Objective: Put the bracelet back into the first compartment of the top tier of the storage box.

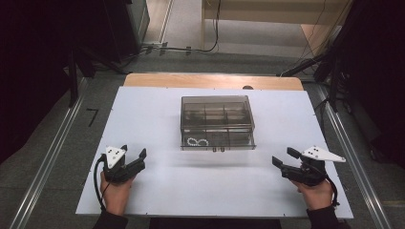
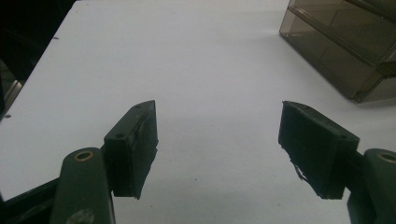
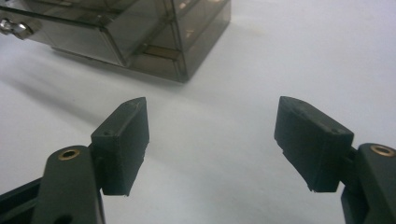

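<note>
On the white table point(image 1: 157, 191) the big item is the smoky clear organizer box point(image 1: 216, 122), sitting mid-table, long axis running left to right, lid down, small metal latch point(image 1: 218, 149) on the front edge facing you. Compartments inside, with a white bead bracelet point(image 1: 196, 141) in the front-left one. Your left gripper point(image 1: 134, 155) rests near the front-left of the table, jaws spread wide, nothing between them; in the left gripper view the box corner point(image 2: 345, 51) lies ahead and to the right. Your right gripper point(image 1: 284, 157) sits front-right, jaws likewise spread and empty; its view has the box point(image 3: 140, 32) ahead and to the left, latch point(image 3: 14, 29) at the far left edge. Both are well apart from the box, about equally far. Key relation: latch lies between the two grippers, forward of both, so either would reach inward and forward; probably right for the latch, left to steady.
</note>
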The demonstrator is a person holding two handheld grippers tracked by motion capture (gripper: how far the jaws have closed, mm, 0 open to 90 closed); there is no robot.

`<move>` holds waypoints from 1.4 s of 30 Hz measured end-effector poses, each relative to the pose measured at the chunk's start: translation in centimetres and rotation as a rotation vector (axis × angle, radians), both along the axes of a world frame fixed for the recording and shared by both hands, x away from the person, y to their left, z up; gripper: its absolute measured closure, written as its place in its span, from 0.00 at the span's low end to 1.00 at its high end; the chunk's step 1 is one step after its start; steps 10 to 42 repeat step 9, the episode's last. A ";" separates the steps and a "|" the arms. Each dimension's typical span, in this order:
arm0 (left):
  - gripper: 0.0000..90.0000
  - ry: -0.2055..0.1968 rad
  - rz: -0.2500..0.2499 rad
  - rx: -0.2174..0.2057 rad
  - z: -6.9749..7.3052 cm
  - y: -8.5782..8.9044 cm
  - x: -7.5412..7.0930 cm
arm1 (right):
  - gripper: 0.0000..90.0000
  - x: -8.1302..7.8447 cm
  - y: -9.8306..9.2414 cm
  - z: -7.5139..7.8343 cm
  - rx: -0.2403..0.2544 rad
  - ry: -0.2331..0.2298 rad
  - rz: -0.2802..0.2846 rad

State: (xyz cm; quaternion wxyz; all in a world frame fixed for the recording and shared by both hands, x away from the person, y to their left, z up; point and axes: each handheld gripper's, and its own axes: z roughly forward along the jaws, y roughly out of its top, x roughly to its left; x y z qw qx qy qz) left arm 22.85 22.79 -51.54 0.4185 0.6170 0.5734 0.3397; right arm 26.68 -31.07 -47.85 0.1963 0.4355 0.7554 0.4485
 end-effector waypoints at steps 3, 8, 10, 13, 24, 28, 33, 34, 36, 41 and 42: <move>0.29 0.005 0.005 -0.003 0.1 0.0 -0.2 | 0.24 -0.2 -0.8 -0.2 -0.011 0.008 -0.018; 0.22 0.020 -0.001 -0.018 0.2 0.2 -0.9 | 0.18 -0.5 -2.3 -0.8 -0.037 0.063 -0.060; 0.20 0.025 -0.005 -0.013 0.2 0.2 -1.1 | 0.17 -0.7 -3.0 -1.1 -0.040 0.076 -0.078; 0.20 0.025 -0.005 -0.013 0.2 0.2 -1.1 | 0.17 -0.7 -3.0 -1.1 -0.040 0.076 -0.078; 0.20 0.025 -0.005 -0.013 0.2 0.2 -1.1 | 0.17 -0.7 -3.0 -1.1 -0.040 0.076 -0.078; 0.20 0.025 -0.005 -0.013 0.2 0.2 -1.1 | 0.17 -0.7 -3.0 -1.1 -0.040 0.076 -0.078; 0.20 0.025 -0.005 -0.013 0.2 0.2 -1.1 | 0.17 -0.7 -3.0 -1.1 -0.040 0.076 -0.078; 0.20 0.025 -0.005 -0.013 0.2 0.2 -1.1 | 0.17 -0.7 -3.0 -1.1 -0.040 0.076 -0.078; 0.20 0.025 -0.005 -0.013 0.2 0.2 -1.1 | 0.17 -0.7 -3.0 -1.1 -0.040 0.076 -0.078; 0.20 0.025 -0.005 -0.013 0.2 0.2 -1.1 | 0.17 -0.7 -3.0 -1.1 -0.040 0.076 -0.078; 0.20 0.025 -0.005 -0.013 0.2 0.2 -1.1 | 0.17 -0.7 -3.0 -1.1 -0.040 0.076 -0.078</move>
